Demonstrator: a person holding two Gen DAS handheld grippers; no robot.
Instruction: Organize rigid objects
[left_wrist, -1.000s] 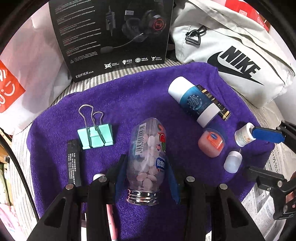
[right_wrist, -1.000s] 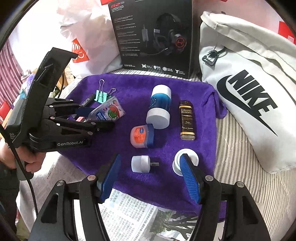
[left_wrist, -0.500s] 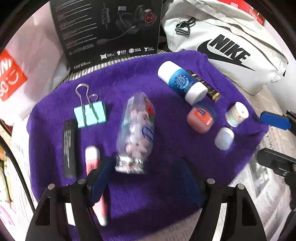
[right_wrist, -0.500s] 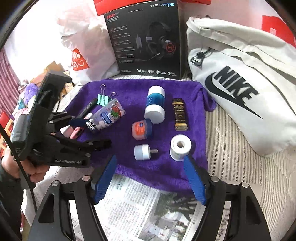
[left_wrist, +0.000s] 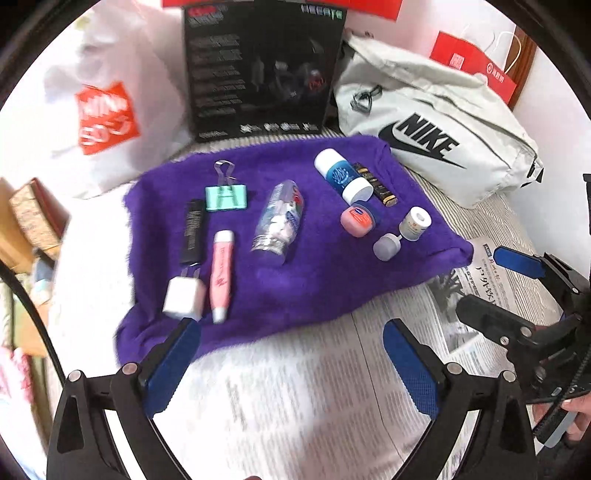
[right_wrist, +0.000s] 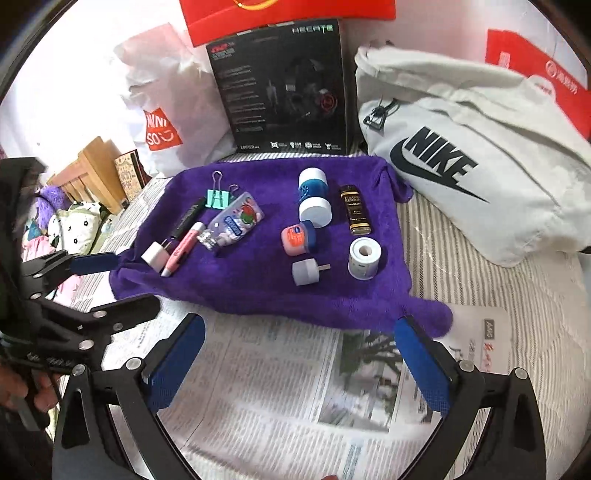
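Purple towel (right_wrist: 258, 295), newspaper (right_wrist: 277, 398), striped bedding (right_wrist: 480, 280)

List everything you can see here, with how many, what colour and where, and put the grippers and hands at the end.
towel: 1, purple, spread over the newspaper
binder clip: 1, mint green, back left of towel
black stick: 1, black, left edge of towel
pink tube: 1, pink, front left
plug adapter: 1, white, beside the pink tube
candy bottle: 1, clear with metal cap, lying left of centre
blue bottle: 1, blue and white, lying at back
dark bottle: 1, black and gold, right
pink jar: 1, pink with blue lid, centre
white jar: 1, white, front right
small cap: 1, pale grey, front
newspaper: 1, nearest the cameras
headset box: 1, black, behind
bag: 1, grey, right
left gripper: open, empty
right gripper: open, empty
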